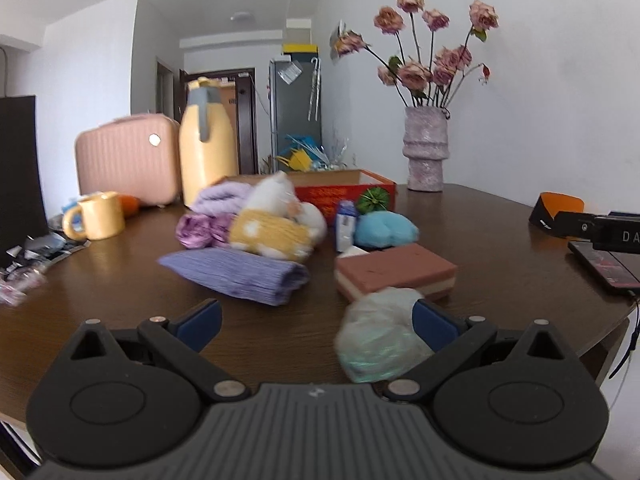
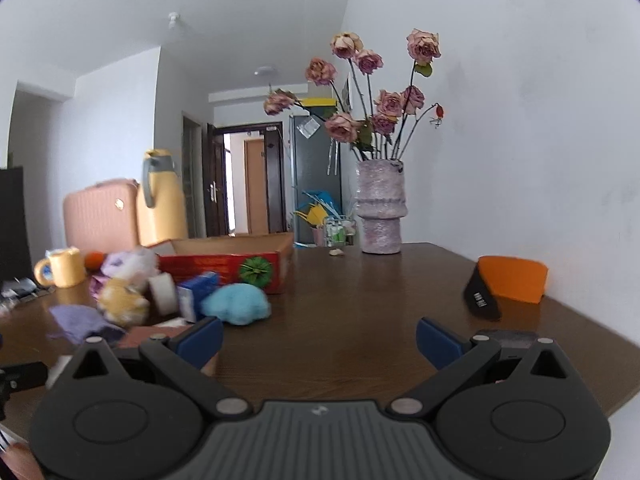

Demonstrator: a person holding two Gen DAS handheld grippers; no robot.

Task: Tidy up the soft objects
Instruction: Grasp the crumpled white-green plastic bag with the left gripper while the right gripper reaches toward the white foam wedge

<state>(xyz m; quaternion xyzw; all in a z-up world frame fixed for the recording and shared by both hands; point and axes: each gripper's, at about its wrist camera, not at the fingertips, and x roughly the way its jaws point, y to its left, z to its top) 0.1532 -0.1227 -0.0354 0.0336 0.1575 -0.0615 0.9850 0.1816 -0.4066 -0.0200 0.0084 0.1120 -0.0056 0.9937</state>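
Soft things lie on the brown table [image 1: 480, 216]: a folded purple cloth [image 1: 240, 274], a yellow-and-white plush [image 1: 276, 220], a lilac towel bundle [image 1: 216, 200], a blue plush [image 1: 384, 230], a brown sponge block [image 1: 396, 270] and a pale green crumpled bag [image 1: 380, 338]. My left gripper [image 1: 316, 326] is open above the near table edge; the bag lies against its right finger. My right gripper [image 2: 320, 338] is open and empty over bare table. The blue plush [image 2: 238, 304] and red cardboard box [image 2: 224, 266] lie ahead to its left.
A red cardboard box [image 1: 344, 192] stands behind the pile. A vase of dried roses [image 1: 426, 152], a yellow jug [image 1: 206, 148], a pink case [image 1: 126, 160] and a yellow mug [image 1: 98, 216] stand at the back. A phone [image 1: 604, 266] and orange-black holder [image 2: 508, 284] lie right.
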